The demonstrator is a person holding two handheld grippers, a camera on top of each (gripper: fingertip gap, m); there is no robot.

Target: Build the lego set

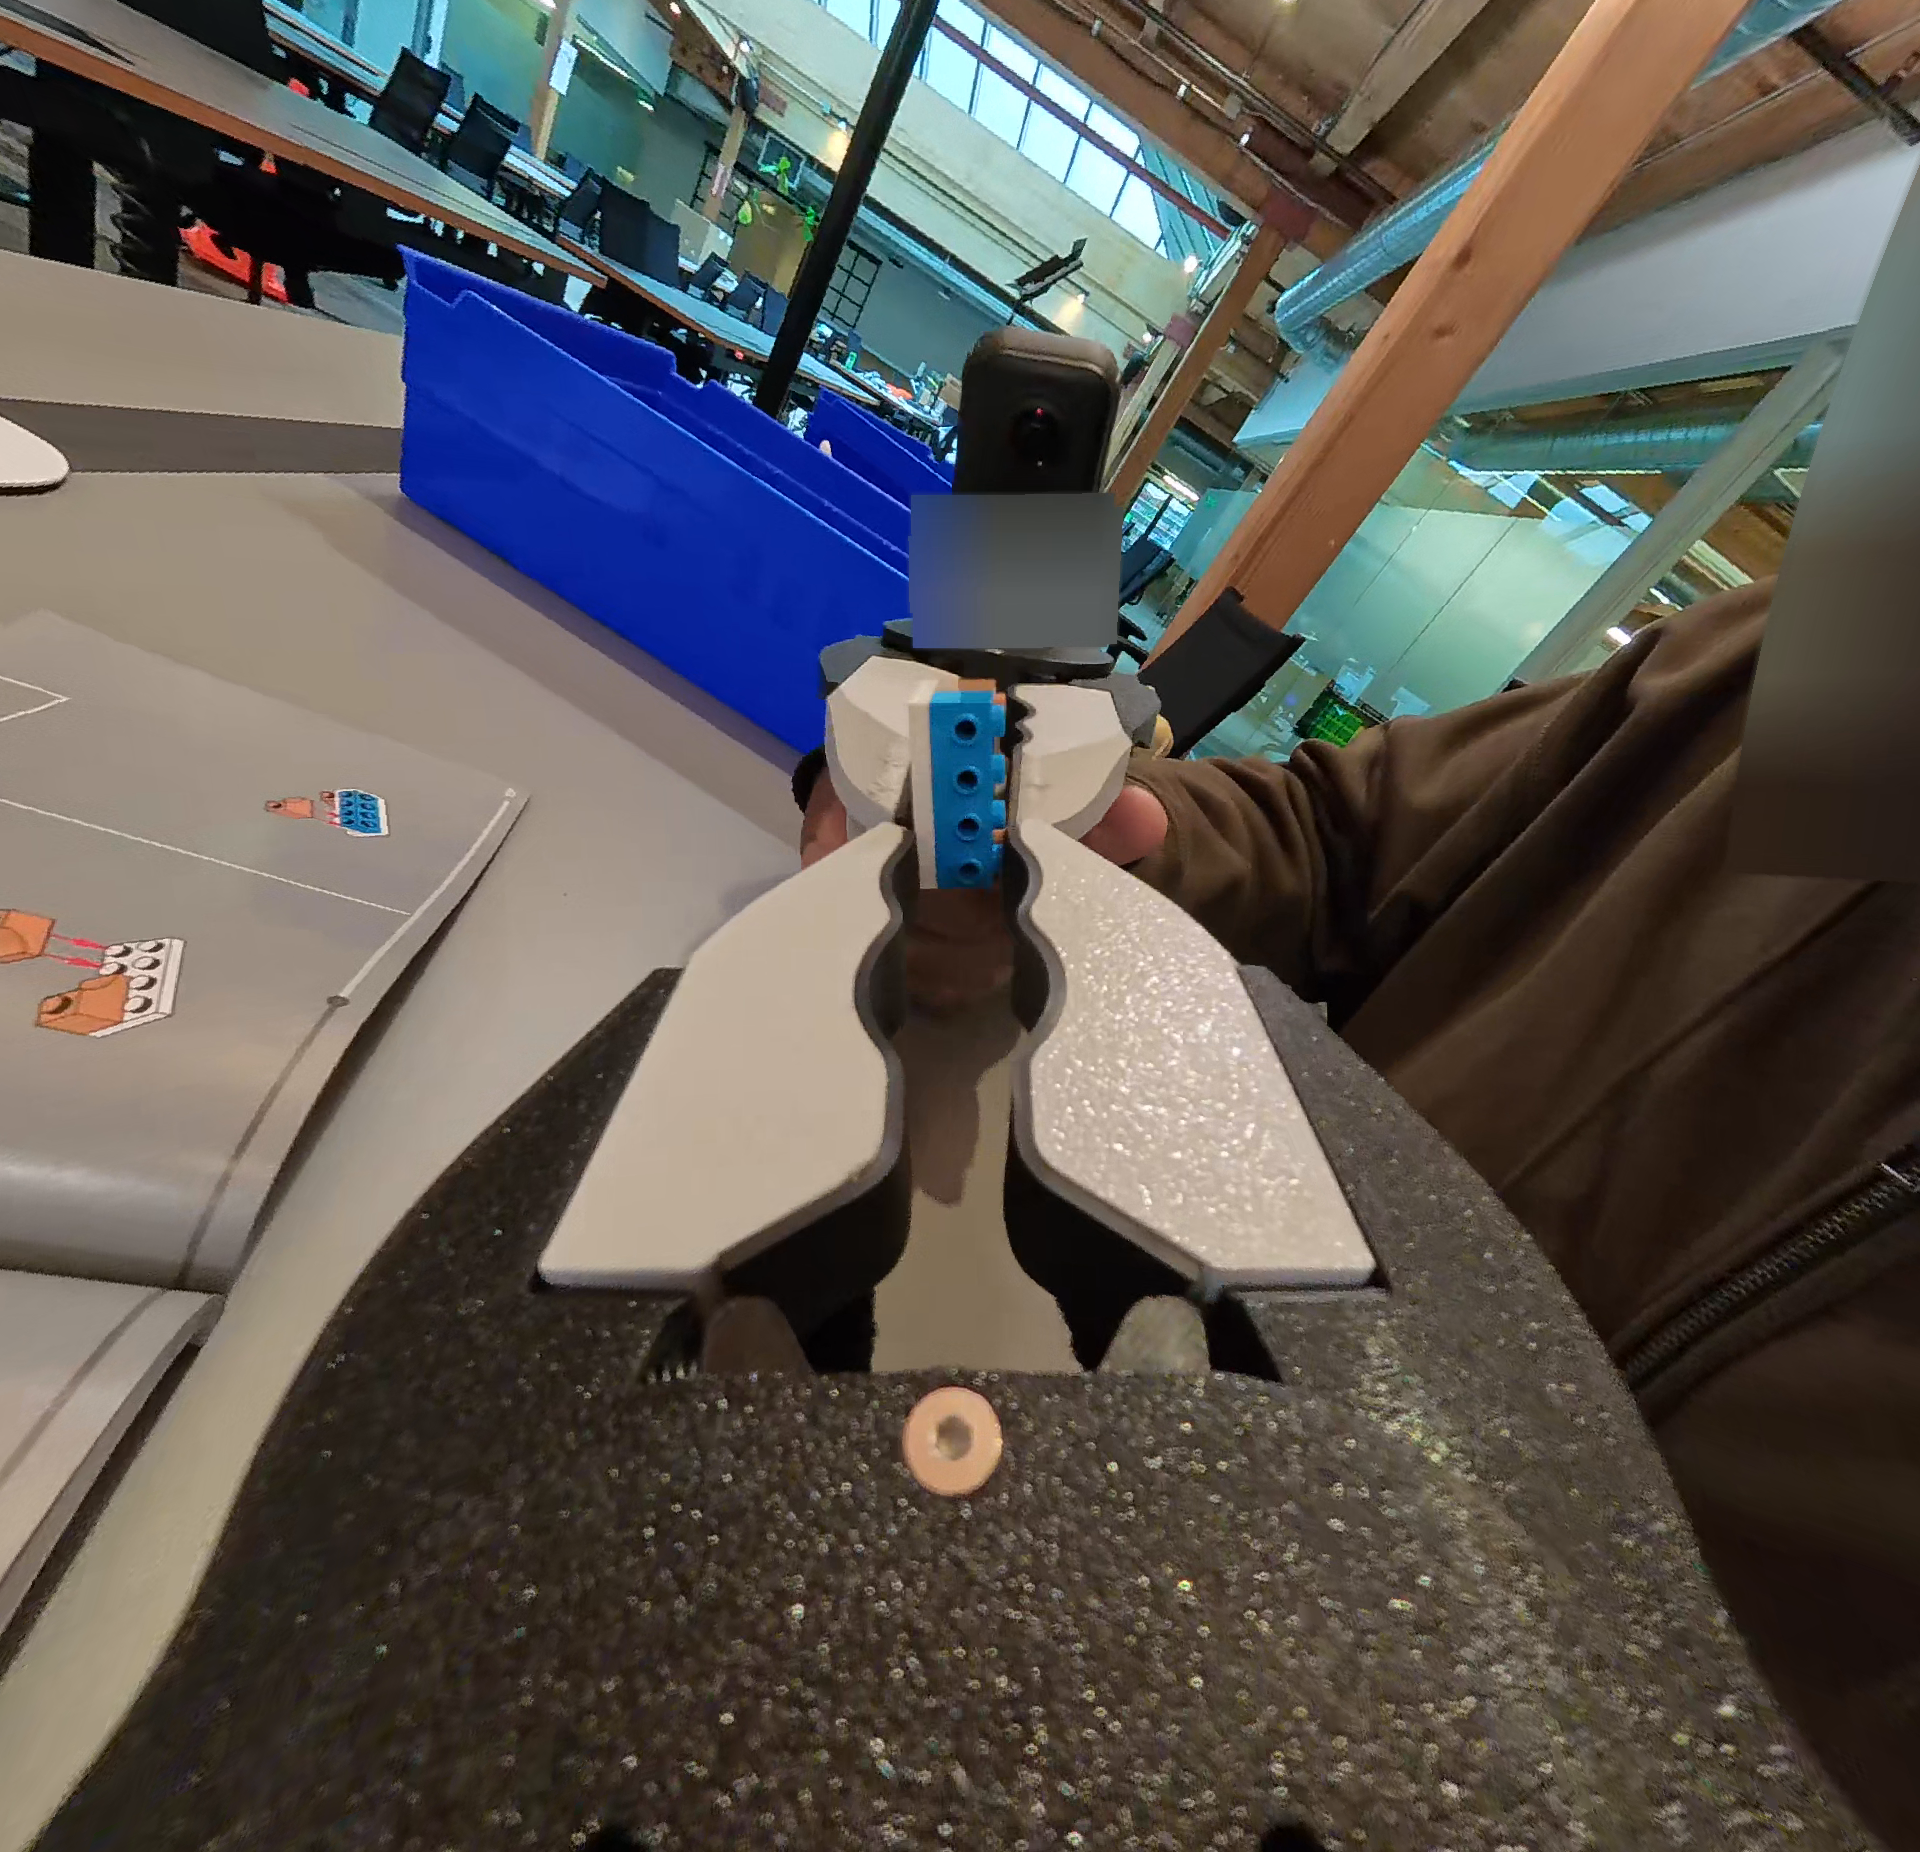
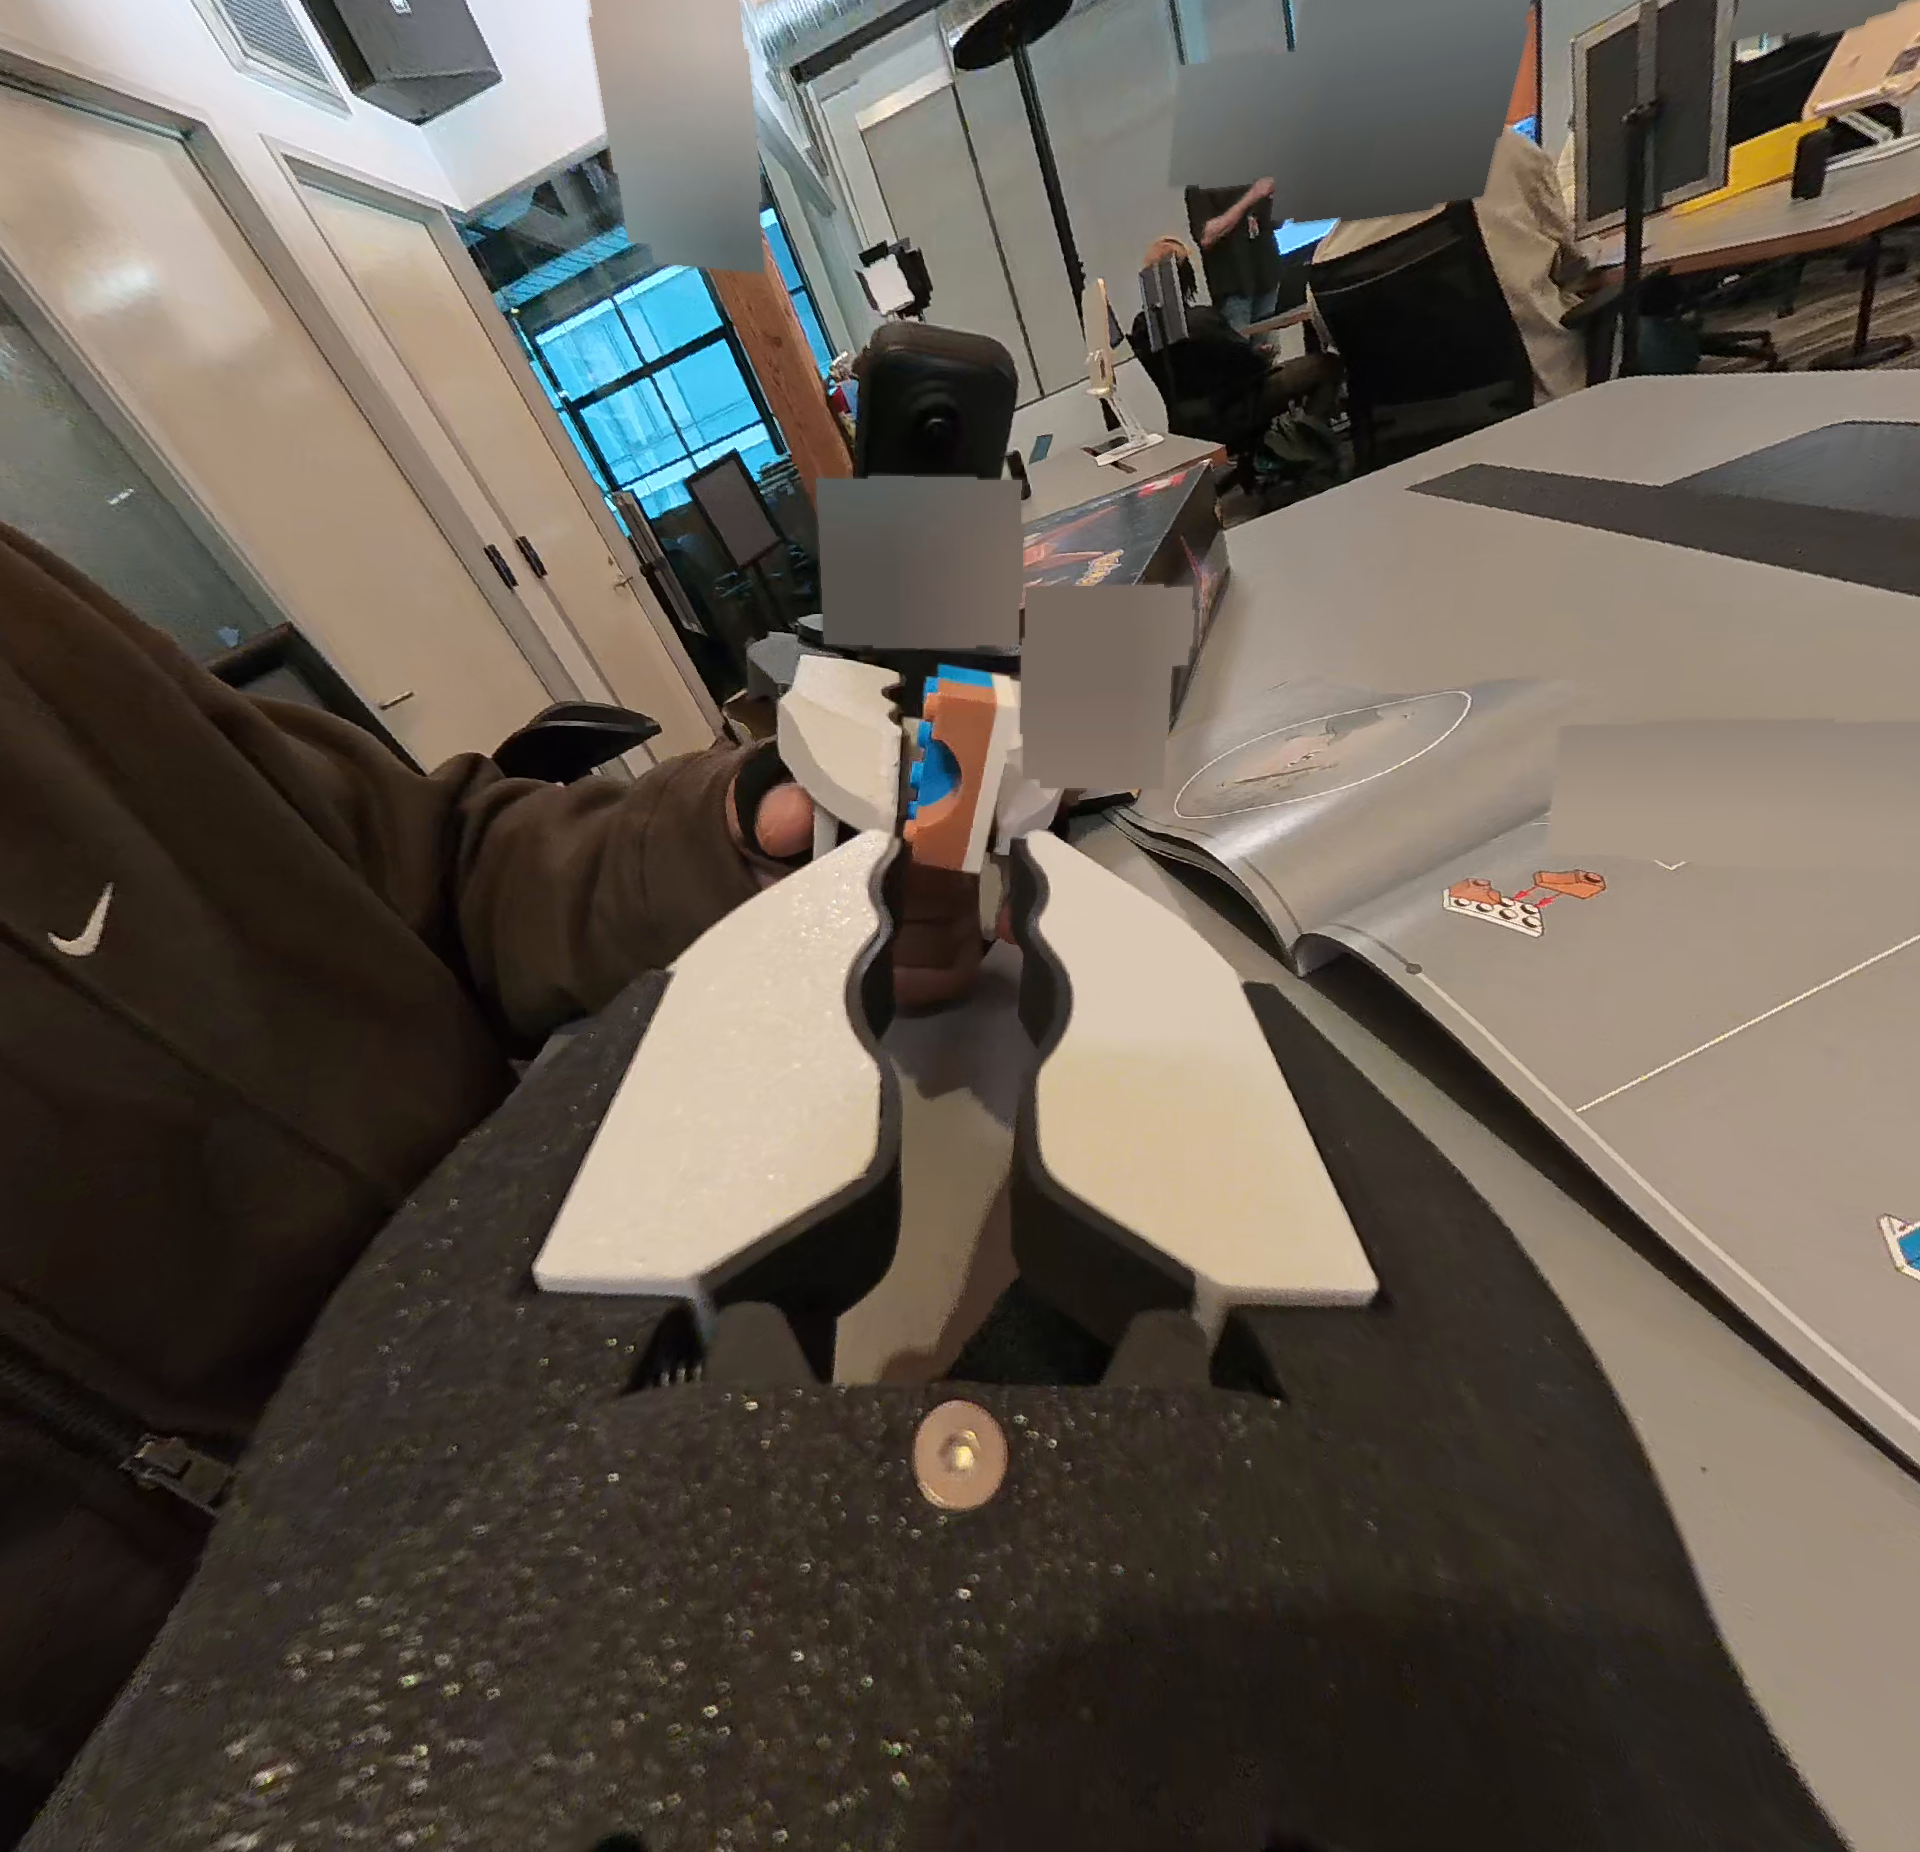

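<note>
1. We see both grippers lifted off the table (image 1: pixel 623 722), tips facing each other, to the side of the open booklet (image 1: pixel 208 867).
2. The assembly (image 1: pixel 961 794) sits between them: a blue brick with a row of round holes, a white plate on one side and orange pieces on the other. It is in the air, beside the booklet and not touching it.
3. The left gripper (image 1: pixel 956 857) has its fingers drawn in narrow, with the lower end of the assembly between the tips. From the right wrist view its two white fingers sit against both sides of the assembly, so we read it as clamped on it.
4. The right gripper (image 2: pixel 951 867) stands the same way, fingers nearly together with the assembly's end between the tips. From the left wrist view its fingers press the white plate on one side and the orange edge on the other.
5. A hand in a dark glove (image 1: pixel 1132 815) holds the right gripper, with a brown sleeve (image 1: pixel 1455 867) behind it.
6. The booklet lies flat on the table, open at pages with drawings of orange, white and blue pieces.
7. Beyond the booklet stands a blue bin (image 1: pixel 644 524).
8. In the right wrist view a dark box (image 2: pixel 1143 535) stands on the table behind the booklet.
</note>
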